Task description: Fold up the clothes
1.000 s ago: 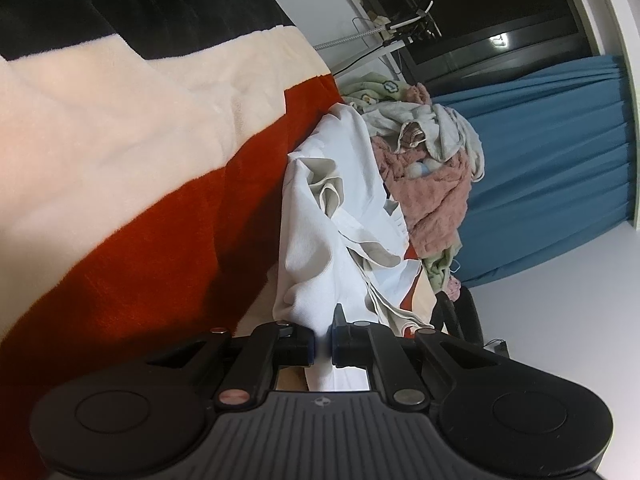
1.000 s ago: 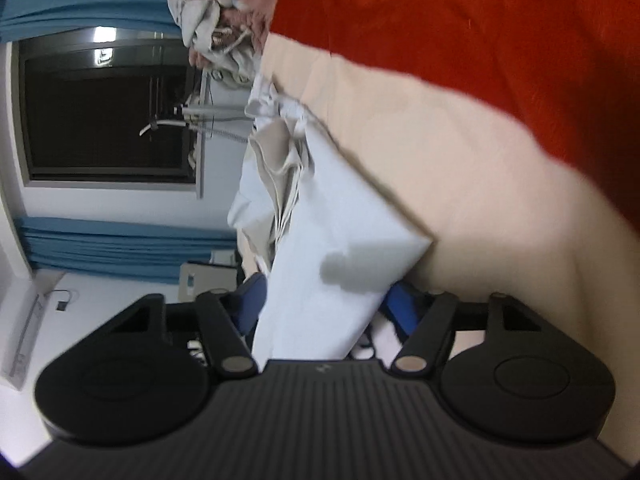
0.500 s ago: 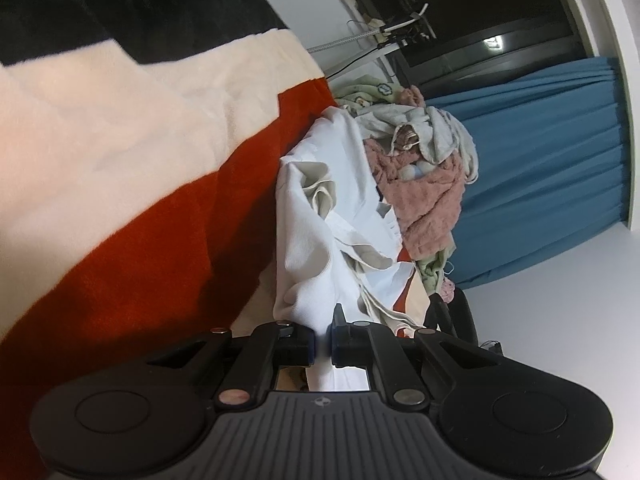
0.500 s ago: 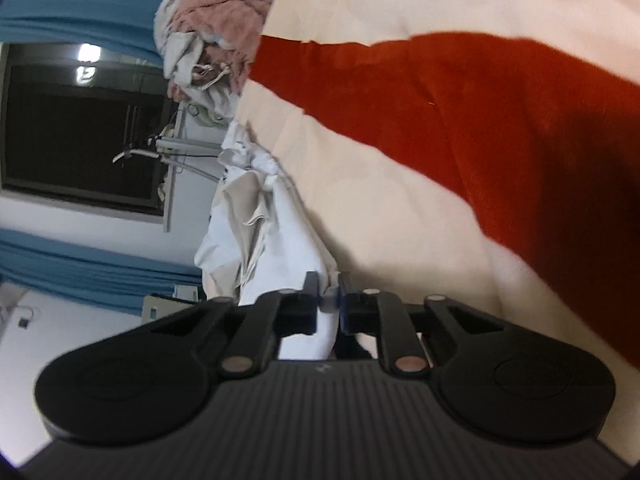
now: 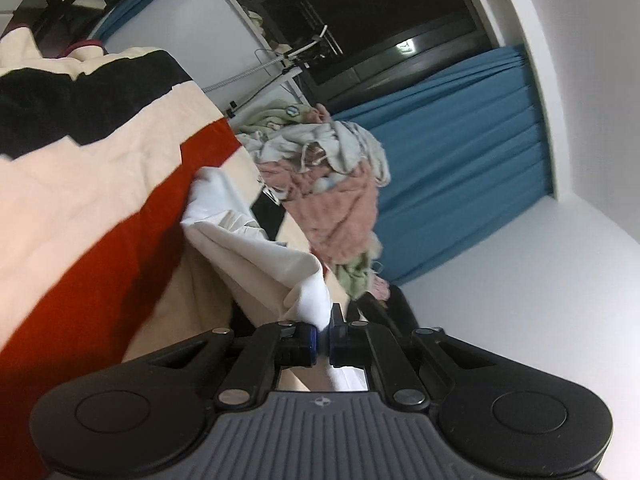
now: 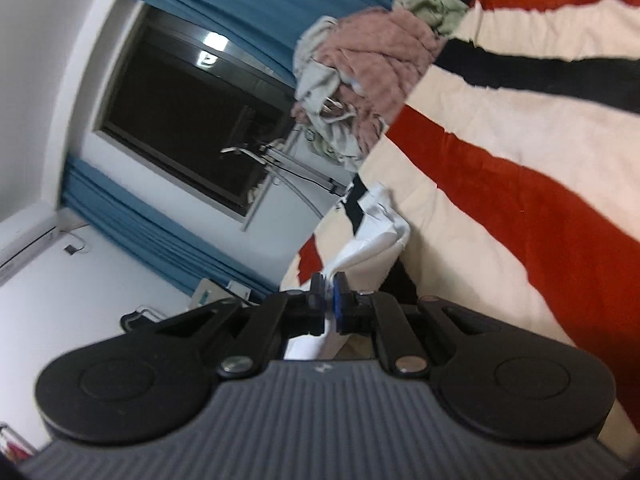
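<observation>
Over the striped blanket (image 5: 100, 184) I have both grippers clamped on the white garment (image 5: 256, 248): my left gripper (image 5: 324, 338) pinches one bunched corner, and my right gripper (image 6: 329, 298), whose jaws have just been closing, pinches another. The cloth hangs between them, raised off the blanket. Beyond it, near the blue curtain (image 5: 460, 148), sits a pile of unfolded clothes (image 5: 336, 184).

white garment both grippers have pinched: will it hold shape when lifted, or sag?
Likely sags: the white garment already drapes in soft folds between the left gripper and the striped blanket. Probably light, since a thin pinch in the right gripper carries it. The small bite might slip.
</observation>
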Available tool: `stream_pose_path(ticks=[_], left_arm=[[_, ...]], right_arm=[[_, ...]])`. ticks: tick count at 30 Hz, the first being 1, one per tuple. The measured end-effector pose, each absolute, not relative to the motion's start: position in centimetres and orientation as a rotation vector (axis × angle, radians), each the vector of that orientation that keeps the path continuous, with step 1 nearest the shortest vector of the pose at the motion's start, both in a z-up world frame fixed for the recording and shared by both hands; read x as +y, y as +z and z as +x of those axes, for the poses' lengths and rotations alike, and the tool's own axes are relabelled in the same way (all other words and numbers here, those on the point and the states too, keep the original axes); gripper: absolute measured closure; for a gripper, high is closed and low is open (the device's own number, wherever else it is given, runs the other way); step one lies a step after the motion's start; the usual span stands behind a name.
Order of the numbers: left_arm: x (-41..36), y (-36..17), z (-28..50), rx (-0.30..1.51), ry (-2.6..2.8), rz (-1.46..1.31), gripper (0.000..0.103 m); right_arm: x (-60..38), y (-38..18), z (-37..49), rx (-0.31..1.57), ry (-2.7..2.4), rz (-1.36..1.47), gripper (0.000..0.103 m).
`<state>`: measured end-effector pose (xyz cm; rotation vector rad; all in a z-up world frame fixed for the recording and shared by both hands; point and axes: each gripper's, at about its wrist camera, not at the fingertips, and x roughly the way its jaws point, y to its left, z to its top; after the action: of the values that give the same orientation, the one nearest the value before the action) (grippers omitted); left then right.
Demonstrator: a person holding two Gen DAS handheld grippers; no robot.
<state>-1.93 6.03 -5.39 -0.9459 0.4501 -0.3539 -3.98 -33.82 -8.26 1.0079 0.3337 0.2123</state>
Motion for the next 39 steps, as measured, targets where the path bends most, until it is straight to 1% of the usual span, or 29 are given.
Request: stream_pose_path(ticks=[4, 7, 9, 12, 16, 20, 23, 27, 32, 38, 39], left_arm=[[6.2, -4.6, -7.9, 0.477, -0.345, -0.958, 0.098], [6.2, -4.6, -10.6, 0.5, -0.334, -0.955, 0.098], [6.1, -4.6, -11.1, 0.52, -0.322, -0.952, 0.098], [5.9, -3.6, -9.5, 0.523, -0.296, -0.914, 0.098], [4.6, -0.8, -3.6, 0.532, -0.233, -0.776, 0.098], [3.9, 0.7, 4.7, 0.56, -0.18, -0.697, 0.098], [3.7, -0.8, 11.0, 0.591, -0.142, -0.684, 0.098], [3.6, -4.4, 17.2, 0.629, -0.114, -0.661, 0.097], [3.3, -7.0, 19.1, 0.624, -0.139, -0.601, 0.097], [2.9, -7.4, 20.7, 0.637, -0.172, -0.511, 0.096], [2.7, -7.5, 20.9, 0.644, -0.178, -0.483, 0.094]], right_arm=[[-33.7, -6.7, -9.0, 0.314, 0.22, 0.918, 0.095], [-33.3, -6.3, -12.3, 0.312, 0.196, 0.852, 0.095], [-33.2, -6.4, -12.3, 0.33, 0.176, 0.851, 0.095], [-33.2, -6.2, -10.8, 0.326, 0.158, 0.846, 0.095], [-32.8, -4.5, -4.5, 0.335, 0.134, 0.839, 0.095], [-32.3, -3.1, 3.6, 0.356, 0.101, 0.827, 0.095], [-31.9, -3.8, 10.4, 0.388, 0.048, 0.797, 0.095], [-31.9, -7.4, 16.6, 0.44, 0.031, 0.768, 0.095], [-33.2, -11.8, 19.2, 0.476, 0.045, 0.844, 0.095], [-33.0, -12.5, 20.6, 0.486, 0.08, 0.809, 0.093], [-32.9, -12.4, 20.8, 0.488, 0.086, 0.794, 0.092]])
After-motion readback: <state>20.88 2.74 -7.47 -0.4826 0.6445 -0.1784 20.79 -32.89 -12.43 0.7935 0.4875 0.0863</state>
